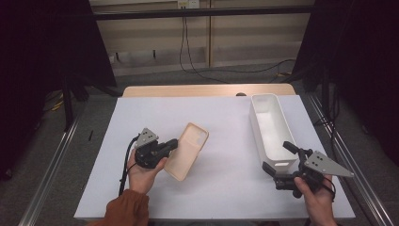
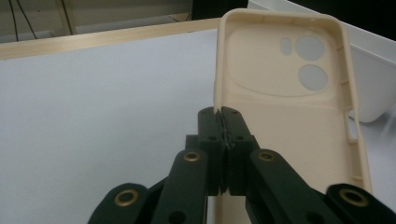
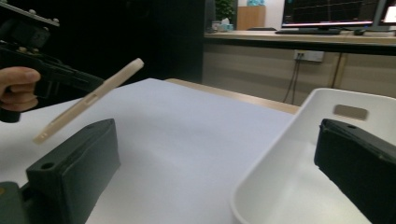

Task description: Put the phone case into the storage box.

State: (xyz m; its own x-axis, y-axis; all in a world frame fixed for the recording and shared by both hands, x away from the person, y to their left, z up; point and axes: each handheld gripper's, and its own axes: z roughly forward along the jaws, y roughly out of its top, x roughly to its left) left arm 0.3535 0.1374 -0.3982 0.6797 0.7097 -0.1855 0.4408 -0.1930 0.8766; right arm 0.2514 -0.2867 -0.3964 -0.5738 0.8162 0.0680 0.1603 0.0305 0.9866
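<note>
Left gripper (image 1: 170,145) clamps the beige phone case's (image 1: 187,150) edge; white bin (image 1: 270,129) sits right of frame, right gripper (image 1: 277,160) gaping at its near end.

Case at left, bin at right — both over the surface (image 1: 221,188).

The case (image 1: 187,150) is held tilted above the surface left of centre, with the left gripper (image 1: 171,145) at its left edge. The bin (image 1: 270,129) stands on the surface well apart to the right, lengthwise front to back — the right gripper (image 1: 277,160) is just before its near end.
</note>
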